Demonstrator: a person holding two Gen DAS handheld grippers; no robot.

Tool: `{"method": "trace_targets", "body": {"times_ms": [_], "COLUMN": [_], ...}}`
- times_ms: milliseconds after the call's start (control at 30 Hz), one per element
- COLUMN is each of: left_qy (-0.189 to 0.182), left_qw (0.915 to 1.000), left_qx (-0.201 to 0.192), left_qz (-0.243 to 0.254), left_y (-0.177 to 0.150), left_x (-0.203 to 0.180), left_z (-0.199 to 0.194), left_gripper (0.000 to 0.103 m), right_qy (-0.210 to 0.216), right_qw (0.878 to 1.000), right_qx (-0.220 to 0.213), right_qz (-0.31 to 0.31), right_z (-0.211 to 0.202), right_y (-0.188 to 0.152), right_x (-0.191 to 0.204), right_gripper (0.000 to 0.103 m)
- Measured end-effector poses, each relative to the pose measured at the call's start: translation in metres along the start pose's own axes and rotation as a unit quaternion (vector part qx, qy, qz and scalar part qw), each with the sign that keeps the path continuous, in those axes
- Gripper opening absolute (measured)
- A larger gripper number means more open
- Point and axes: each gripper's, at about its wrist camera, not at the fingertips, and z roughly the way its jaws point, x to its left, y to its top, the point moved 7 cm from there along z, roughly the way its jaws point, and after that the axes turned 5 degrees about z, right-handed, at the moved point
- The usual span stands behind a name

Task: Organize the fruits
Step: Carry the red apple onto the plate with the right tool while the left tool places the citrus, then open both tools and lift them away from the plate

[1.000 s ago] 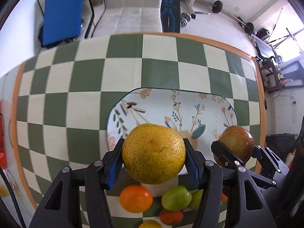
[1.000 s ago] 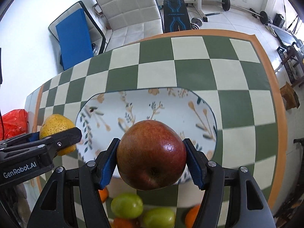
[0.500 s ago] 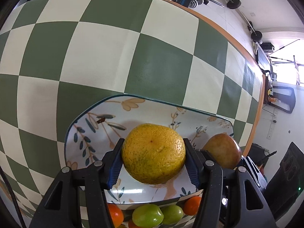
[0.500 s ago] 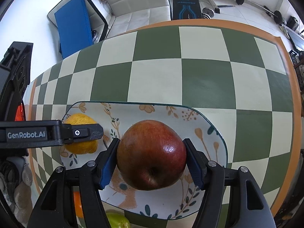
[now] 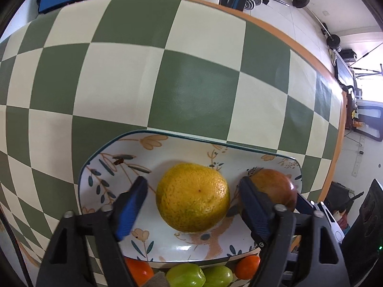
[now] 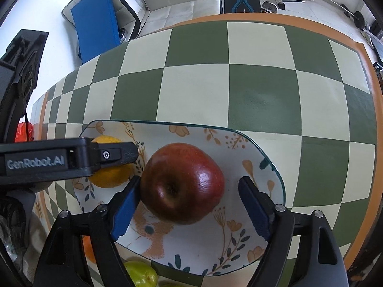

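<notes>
Left gripper (image 5: 192, 205) and right gripper (image 6: 189, 203) hover side by side, fingers spread.

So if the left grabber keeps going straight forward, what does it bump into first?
Probably the orange. It sits on the plate right between the open fingers of the left gripper, so it comes first, though depth is hard to judge.

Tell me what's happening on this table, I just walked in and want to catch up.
A person with two handheld grippers is sorting fruit onto a floral plate. The left gripper stands open around an orange lying on the plate, and the right gripper is open around a red apple beside it. Smaller fruits wait off the plate's near edge.
</notes>
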Motion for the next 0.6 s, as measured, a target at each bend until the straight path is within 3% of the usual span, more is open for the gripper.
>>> {"method": "trace_targets", "body": {"times_ms": [133, 233, 400, 600], "left_qy": [0.023, 0.067, 0.157, 0.189], "left_qw": [0.9995, 0.9962, 0.979, 0.9662], "left_qx": [-0.023, -0.053, -0.121, -0.162], "left_qz": [0.004, 0.019, 0.046, 0.068], "left_y": [-0.004, -0.012, -0.037, -0.075], "left_x": [0.002, 0.005, 0.014, 0.014], "left_z": [-0.014, -0.031, -0.067, -0.1], "left_gripper": [0.086, 0.086, 0.086, 0.086], "right_qy": [-0.011, -0.04, -0.081, -0.097], "right_qw": [1.0, 0.999, 0.996, 0.993], "right_qx": [-0.003, -0.012, -0.035, -0.06], "right_qz": [0.008, 0.013, 0.008, 0.019], "right_z": [-0.013, -0.026, -0.051, -0.082], "right_y": [-0.004, -0.012, -0.029, -0.057], "right_x": [-0.004, -0.007, -0.003, 0.004], "right_gripper": [0.092, 0.093, 0.094, 0.095]}}
